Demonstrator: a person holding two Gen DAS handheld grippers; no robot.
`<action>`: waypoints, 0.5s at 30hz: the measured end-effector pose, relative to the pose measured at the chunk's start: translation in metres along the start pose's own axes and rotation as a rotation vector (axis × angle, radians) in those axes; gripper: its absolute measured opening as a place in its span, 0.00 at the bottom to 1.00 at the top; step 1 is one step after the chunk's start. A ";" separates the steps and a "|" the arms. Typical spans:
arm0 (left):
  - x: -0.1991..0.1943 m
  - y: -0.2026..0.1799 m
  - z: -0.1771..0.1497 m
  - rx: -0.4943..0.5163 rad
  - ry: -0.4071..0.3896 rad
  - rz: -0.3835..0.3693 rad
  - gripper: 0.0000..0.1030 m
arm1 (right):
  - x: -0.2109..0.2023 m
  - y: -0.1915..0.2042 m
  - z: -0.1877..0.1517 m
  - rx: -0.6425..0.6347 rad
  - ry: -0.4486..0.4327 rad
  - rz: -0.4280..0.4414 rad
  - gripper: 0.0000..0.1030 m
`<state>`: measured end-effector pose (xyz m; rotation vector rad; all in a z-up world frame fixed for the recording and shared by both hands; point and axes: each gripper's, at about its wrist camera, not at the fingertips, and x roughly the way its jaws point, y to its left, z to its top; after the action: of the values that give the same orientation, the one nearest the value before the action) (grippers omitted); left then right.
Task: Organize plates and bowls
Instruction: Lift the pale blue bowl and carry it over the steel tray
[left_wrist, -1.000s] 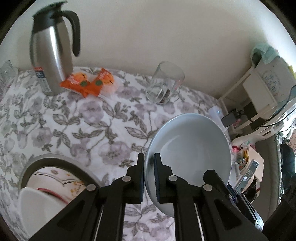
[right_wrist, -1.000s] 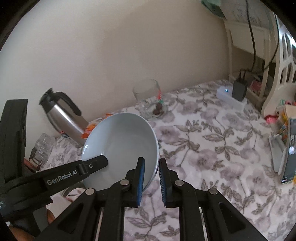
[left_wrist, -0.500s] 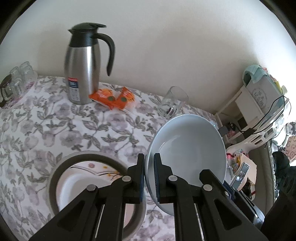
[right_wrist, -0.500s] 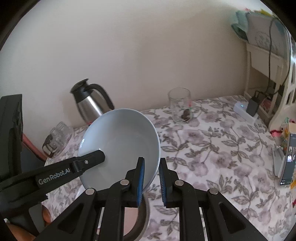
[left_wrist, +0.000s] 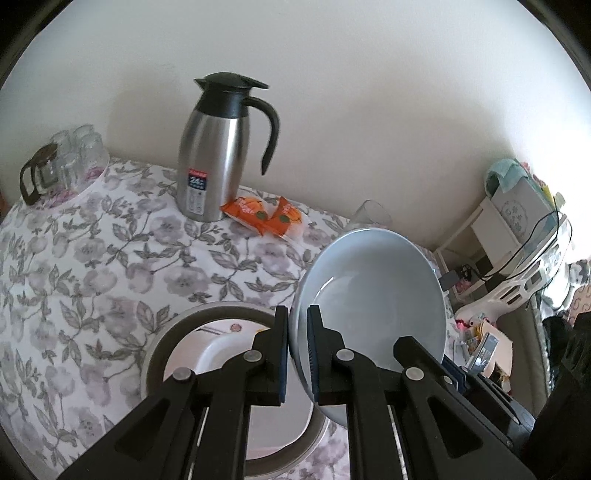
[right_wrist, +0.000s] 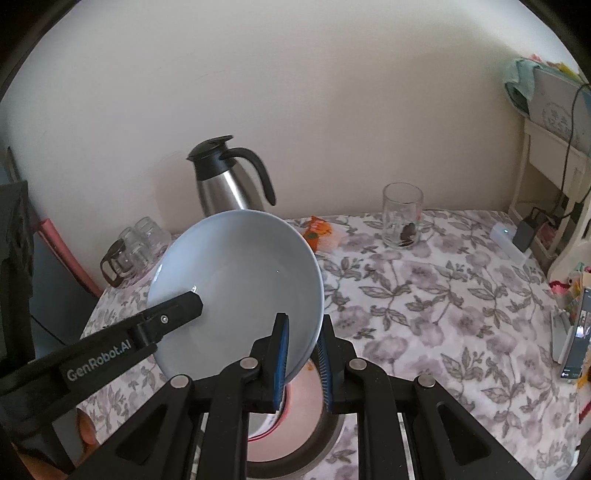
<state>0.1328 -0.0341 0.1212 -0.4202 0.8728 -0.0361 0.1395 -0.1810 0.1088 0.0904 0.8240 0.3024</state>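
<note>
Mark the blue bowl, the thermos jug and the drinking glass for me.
blue bowl (right_wrist: 243, 280), right wrist view, inner surface.
thermos jug (left_wrist: 210, 162), left wrist view, steel body.
drinking glass (right_wrist: 402, 216), right wrist view, side wall.

One blue bowl (left_wrist: 373, 291), one steel jug (left_wrist: 212, 147), two orange packets (left_wrist: 264, 216), perhaps four upturned glasses (left_wrist: 79, 155).

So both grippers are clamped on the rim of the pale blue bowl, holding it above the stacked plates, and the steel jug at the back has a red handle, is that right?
Not quite: the steel jug has a black handle and lid, as both wrist views show. The rest holds: the left gripper and the right gripper are each clamped on the rim of the pale blue bowl, holding it above the stacked plates.
</note>
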 end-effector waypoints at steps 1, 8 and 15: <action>-0.002 0.006 -0.001 -0.014 -0.002 -0.007 0.09 | 0.001 0.002 -0.001 -0.002 0.002 0.002 0.16; -0.013 0.034 -0.010 -0.052 -0.020 -0.023 0.09 | 0.010 0.024 -0.014 -0.036 0.030 0.024 0.16; -0.014 0.053 -0.019 -0.076 -0.019 -0.032 0.10 | 0.021 0.037 -0.025 -0.057 0.065 0.034 0.16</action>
<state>0.1022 0.0112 0.1012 -0.5048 0.8508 -0.0281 0.1263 -0.1406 0.0846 0.0415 0.8786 0.3621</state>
